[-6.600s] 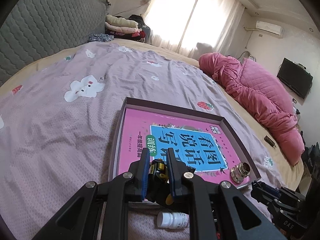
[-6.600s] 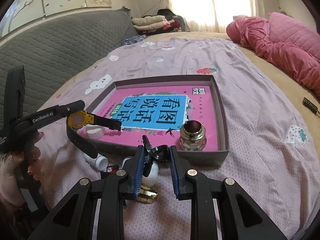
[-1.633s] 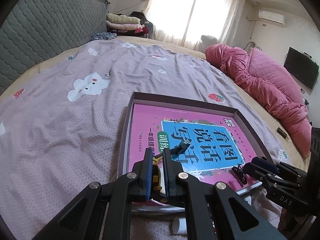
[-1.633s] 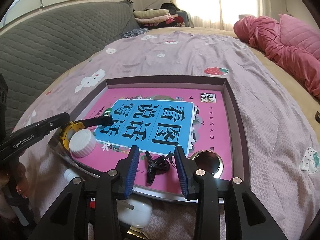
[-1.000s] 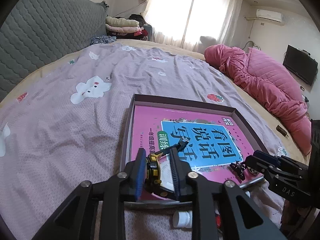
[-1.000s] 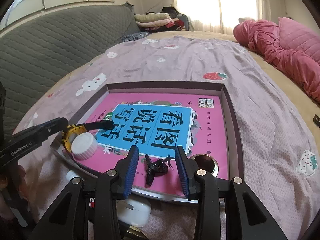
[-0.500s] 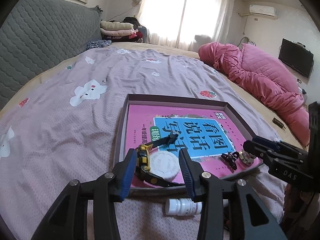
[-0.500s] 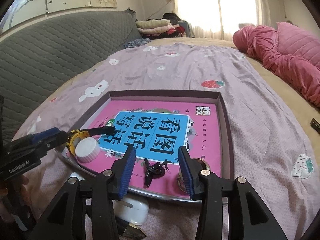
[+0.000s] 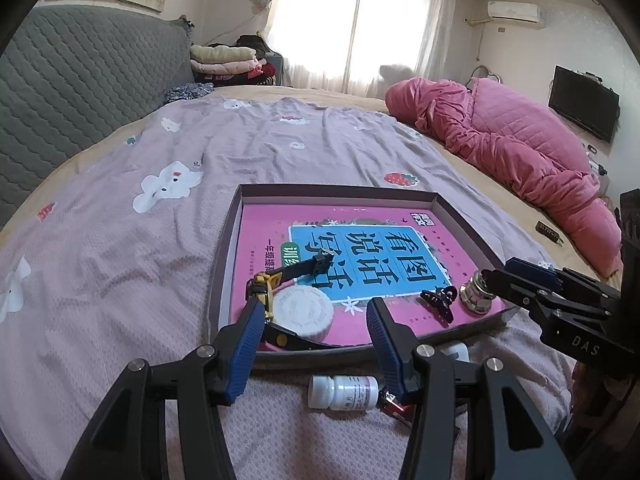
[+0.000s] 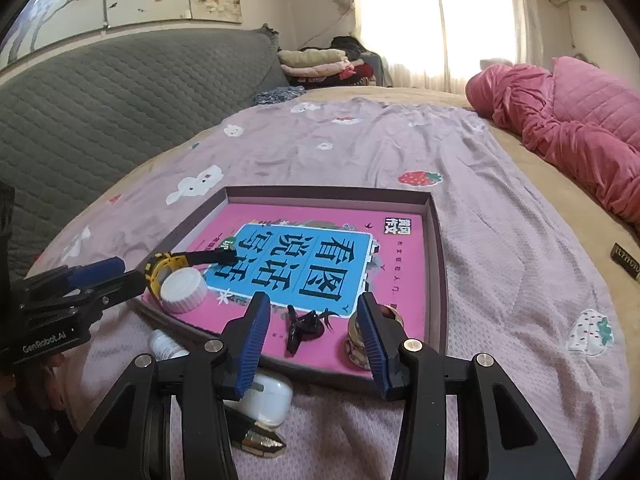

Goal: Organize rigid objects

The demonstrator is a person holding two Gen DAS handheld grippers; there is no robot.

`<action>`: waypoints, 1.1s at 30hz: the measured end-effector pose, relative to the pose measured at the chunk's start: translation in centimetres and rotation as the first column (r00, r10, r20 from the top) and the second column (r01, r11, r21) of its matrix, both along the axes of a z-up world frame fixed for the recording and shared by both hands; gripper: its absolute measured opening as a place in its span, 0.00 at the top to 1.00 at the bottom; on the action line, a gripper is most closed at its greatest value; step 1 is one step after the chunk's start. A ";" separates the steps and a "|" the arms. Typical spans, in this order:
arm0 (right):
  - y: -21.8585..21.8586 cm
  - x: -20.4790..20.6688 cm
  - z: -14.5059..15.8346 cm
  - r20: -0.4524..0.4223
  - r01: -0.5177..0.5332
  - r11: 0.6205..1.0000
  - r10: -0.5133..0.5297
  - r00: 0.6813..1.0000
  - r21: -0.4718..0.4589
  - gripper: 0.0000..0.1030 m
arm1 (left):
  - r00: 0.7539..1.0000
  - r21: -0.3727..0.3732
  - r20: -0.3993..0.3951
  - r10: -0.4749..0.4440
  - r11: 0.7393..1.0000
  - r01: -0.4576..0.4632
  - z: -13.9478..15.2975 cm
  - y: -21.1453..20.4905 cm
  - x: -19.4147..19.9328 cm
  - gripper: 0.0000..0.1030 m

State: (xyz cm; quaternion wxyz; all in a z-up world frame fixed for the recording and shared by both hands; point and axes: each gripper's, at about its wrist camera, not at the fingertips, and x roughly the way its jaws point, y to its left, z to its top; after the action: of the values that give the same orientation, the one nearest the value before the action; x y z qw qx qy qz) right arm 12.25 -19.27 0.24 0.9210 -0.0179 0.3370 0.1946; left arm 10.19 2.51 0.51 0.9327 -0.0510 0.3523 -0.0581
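A shallow brown tray [image 9: 464, 220] [image 10: 435, 240] lined with a pink book lies on the bed. In it lie a yellow-and-black watch [image 9: 280, 276] [image 10: 176, 260], a white round lid [image 9: 304, 308] [image 10: 182, 290], a black hair clip [image 9: 438, 300] [image 10: 306, 326] and a metal lens part [image 9: 476, 294] [image 10: 354, 340]. My left gripper [image 9: 316, 340] is open and empty, just before the tray's near edge. My right gripper [image 10: 314, 334] is open and empty, over the clip. A small white bottle [image 9: 344, 392] [image 10: 166, 346], a white earbud case [image 10: 268, 398] and a gold-tipped object [image 10: 260, 440] lie on the sheet outside the tray.
The bed has a lilac printed sheet [image 9: 120, 240]. A pink quilt [image 9: 520, 152] is heaped at the right. A grey padded headboard [image 10: 100, 100] runs along the left. A small dark object [image 10: 626, 266] lies near the bed's right edge.
My left gripper has let go of the watch in the tray, opened wide and drawn back. My right gripper has released the hair clip, opened further and pulled back.
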 end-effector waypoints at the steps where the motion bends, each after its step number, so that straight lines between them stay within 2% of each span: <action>1: 0.0 -0.2 0.0 0.001 -0.001 1.000 0.001 1.000 -0.002 0.55 | 1.000 0.001 -0.002 0.000 1.000 0.000 0.0 0.0 0.0 0.49; 12: 0.4 -1.9 0.0 0.005 -0.031 0.999 0.031 0.999 -0.038 0.50 | 1.000 0.011 -0.010 -0.016 1.000 0.016 0.2 -0.7 -0.9 0.49; 24: 2.2 -4.5 -0.2 0.019 -0.132 0.982 0.136 0.991 -0.134 0.50 | 0.999 0.026 -0.029 -0.038 0.999 0.039 0.3 -1.5 -2.2 0.49; 33: 2.1 -5.5 -0.6 -0.010 -0.141 0.976 0.141 0.990 -0.167 0.50 | 0.997 0.015 -0.061 -0.039 0.999 0.040 0.3 -1.7 -3.4 0.49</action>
State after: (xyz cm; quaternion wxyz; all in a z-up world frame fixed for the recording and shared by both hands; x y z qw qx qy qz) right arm 6.73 -17.20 -0.37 0.9005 -0.1193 0.3490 0.2305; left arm 6.75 0.84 0.76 0.9206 -0.0385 0.3820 -0.0720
